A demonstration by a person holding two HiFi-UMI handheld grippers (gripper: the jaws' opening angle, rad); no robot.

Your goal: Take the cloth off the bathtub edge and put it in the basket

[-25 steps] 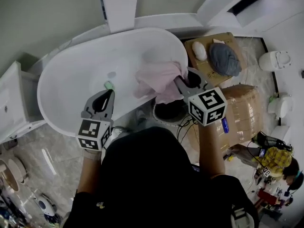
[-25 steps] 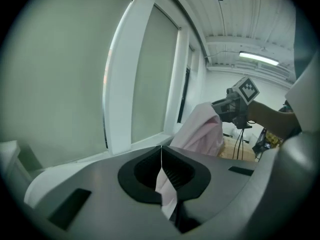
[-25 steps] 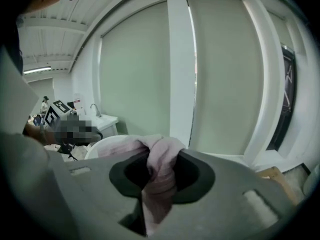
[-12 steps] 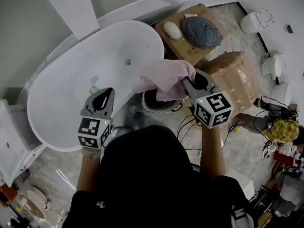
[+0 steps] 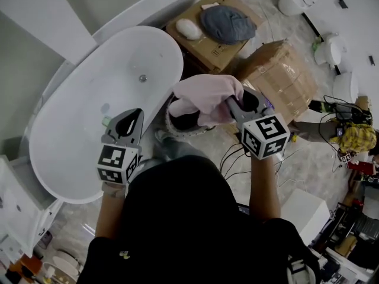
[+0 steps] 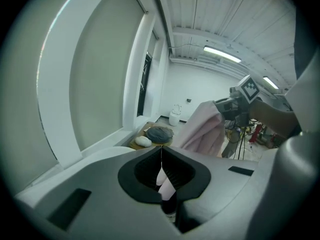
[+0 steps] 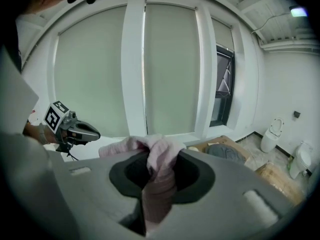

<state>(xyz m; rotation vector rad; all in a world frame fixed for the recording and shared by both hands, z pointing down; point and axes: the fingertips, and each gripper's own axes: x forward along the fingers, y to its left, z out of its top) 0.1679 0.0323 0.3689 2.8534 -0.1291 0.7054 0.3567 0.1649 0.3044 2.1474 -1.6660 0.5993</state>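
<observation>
My right gripper (image 5: 228, 103) is shut on the pink cloth (image 5: 206, 94), which bunches between its jaws (image 7: 159, 160) and hangs in the air. The cloth hangs over the round basket (image 5: 171, 125), white-rimmed and dark inside, which stands on the floor beside the white bathtub (image 5: 89, 117). My left gripper (image 5: 132, 116) hovers over the tub's near edge with its jaws together and nothing in them. In the left gripper view the cloth (image 6: 202, 129) and the right gripper (image 6: 233, 104) show ahead to the right.
A cardboard box (image 5: 195, 10) behind the basket carries a grey cloth (image 5: 228, 22) and a white lump (image 5: 188, 28). A wrapped brown box (image 5: 283, 76) stands to the right. Cables (image 5: 237, 158) lie on the floor. A person in yellow (image 5: 355, 139) crouches at far right.
The right gripper has carried the pink cloth away from the bathtub edge to above the basket. The view has swung right. The left gripper keeps its place.
</observation>
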